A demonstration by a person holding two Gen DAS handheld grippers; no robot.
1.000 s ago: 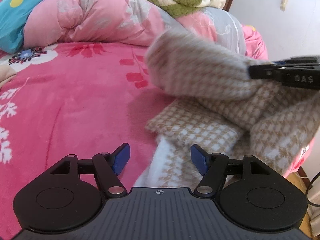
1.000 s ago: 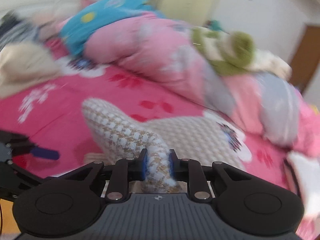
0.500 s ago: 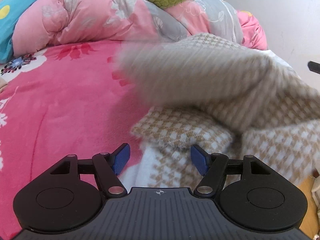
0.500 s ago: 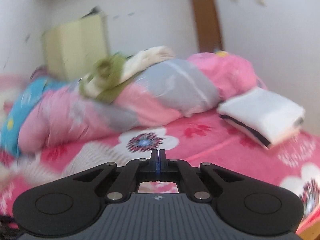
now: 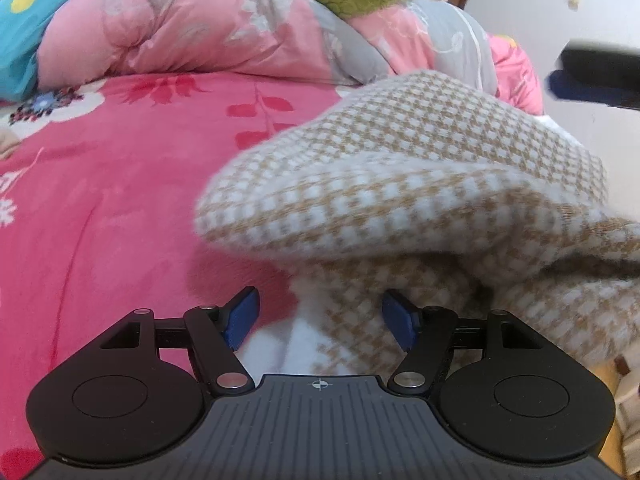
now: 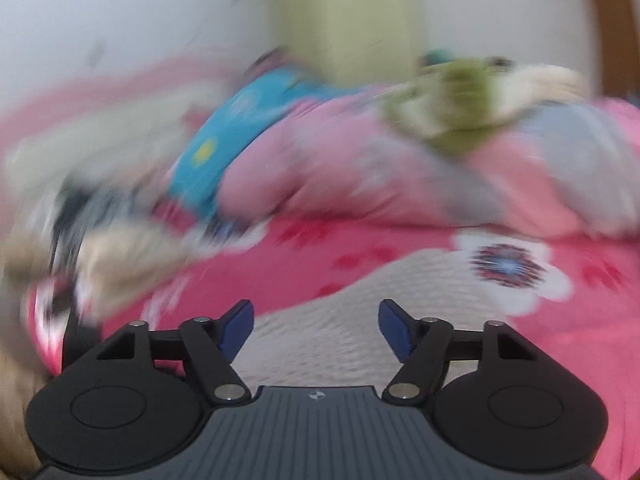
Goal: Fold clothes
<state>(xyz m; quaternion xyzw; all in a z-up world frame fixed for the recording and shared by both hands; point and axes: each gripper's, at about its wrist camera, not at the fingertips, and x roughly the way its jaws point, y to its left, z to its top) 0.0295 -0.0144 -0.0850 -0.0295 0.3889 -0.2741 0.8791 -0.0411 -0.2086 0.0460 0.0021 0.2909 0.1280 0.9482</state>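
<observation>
Right gripper (image 6: 316,326) fingers just opening, empty; sweater (image 5: 420,184) folded over

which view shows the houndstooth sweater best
The left wrist view: the houndstooth sweater fills its right half, its weave sharp. The right wrist view is motion-blurred and shows only a pale patch of it beyond the open jaws.
</observation>
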